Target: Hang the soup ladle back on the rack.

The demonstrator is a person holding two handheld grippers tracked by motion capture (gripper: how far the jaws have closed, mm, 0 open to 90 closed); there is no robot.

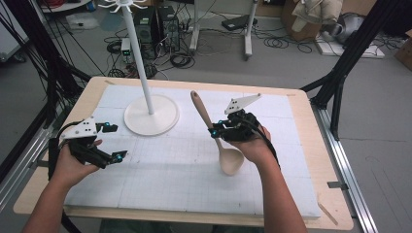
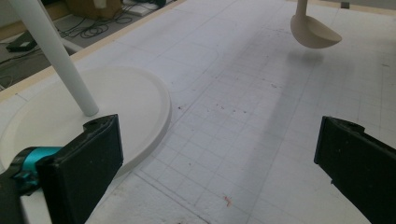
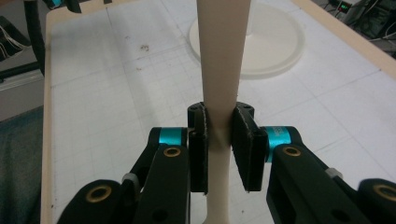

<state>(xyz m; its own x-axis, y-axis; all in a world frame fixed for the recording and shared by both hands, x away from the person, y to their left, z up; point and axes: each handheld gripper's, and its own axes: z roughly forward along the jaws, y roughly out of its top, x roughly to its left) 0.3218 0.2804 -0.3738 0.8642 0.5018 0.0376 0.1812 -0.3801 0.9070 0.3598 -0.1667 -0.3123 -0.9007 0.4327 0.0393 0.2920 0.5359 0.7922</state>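
While the wooden spoon (image 1: 217, 137) hangs at the frame's centre above the gridded mat (image 1: 170, 170), bowl down, the right gripper (image 1: 217, 130) clamps its handle. At lower left, the left gripper (image 1: 115, 141) is wide open, empty, beside the white stand base (image 1: 163, 119).

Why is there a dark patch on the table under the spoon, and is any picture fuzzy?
Left gripper view: the spoon hangs above the table, casting a soft grey shadow under it. Right gripper view: the near black tongs look slightly soft. High view: even light, no glare.
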